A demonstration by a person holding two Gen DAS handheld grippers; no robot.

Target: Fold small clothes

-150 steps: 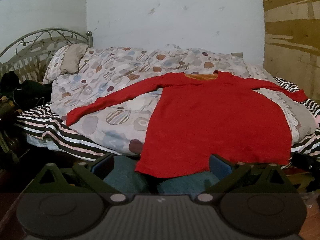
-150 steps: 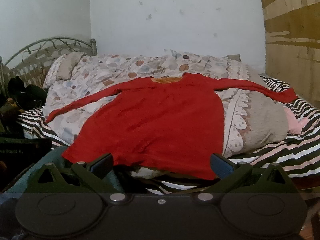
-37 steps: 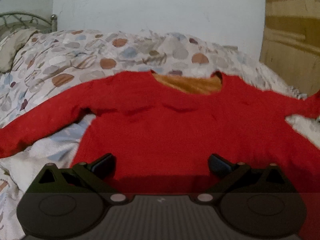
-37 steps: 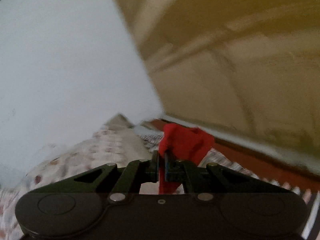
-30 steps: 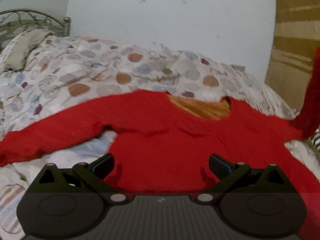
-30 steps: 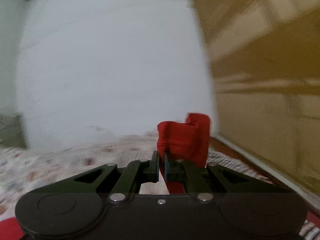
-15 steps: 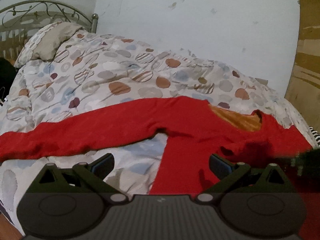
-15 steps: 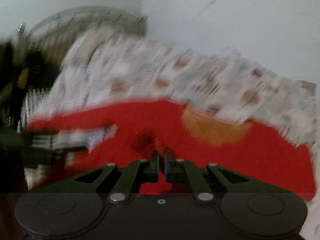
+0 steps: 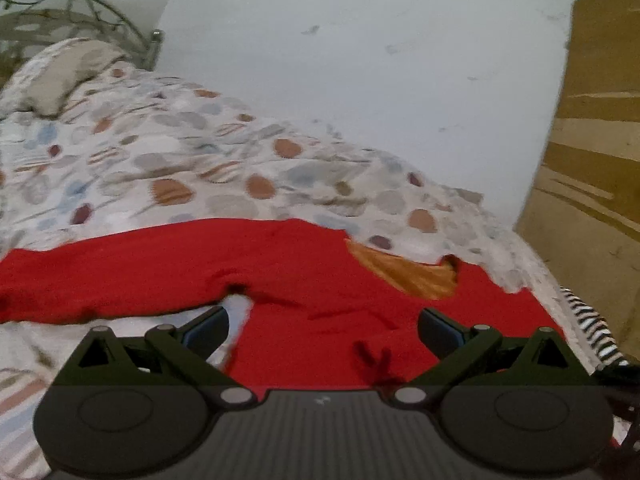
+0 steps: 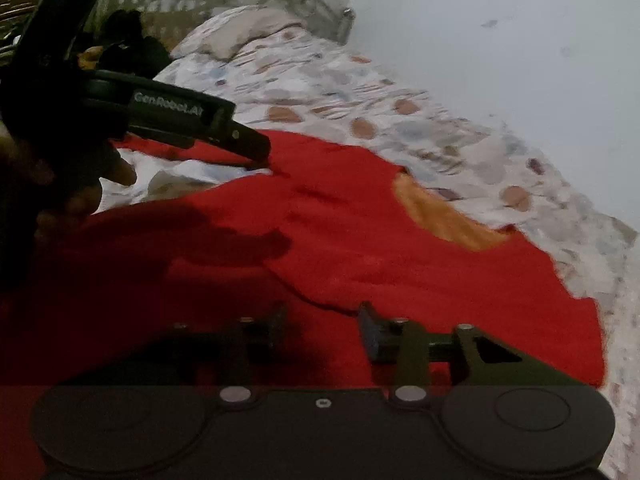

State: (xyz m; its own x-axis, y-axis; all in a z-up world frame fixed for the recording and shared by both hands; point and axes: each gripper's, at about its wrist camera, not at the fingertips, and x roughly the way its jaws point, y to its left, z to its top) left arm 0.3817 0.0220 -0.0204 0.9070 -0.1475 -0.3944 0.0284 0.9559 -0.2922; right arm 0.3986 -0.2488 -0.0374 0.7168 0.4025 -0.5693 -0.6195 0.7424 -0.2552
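Spread flat on a white quilt with coloured oval spots (image 9: pixel 224 168): a red knitted long-sleeved sweater (image 9: pixel 320 280), orange lining showing at its neck. Above it, tilted downward, the right gripper (image 10: pixel 322 328), jaws opening, only cloth lying beneath them. At far left in the right wrist view, the left gripper (image 10: pixel 256 152), gripped by a hand (image 10: pixel 72 184), fingers wide apart near the left armpit. Printed on its side: "GenRobot.AI".

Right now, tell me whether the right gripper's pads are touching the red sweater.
Cannot tell. In the right wrist view the right gripper is opening just above the red sweater; neither view shows contact or a gap.
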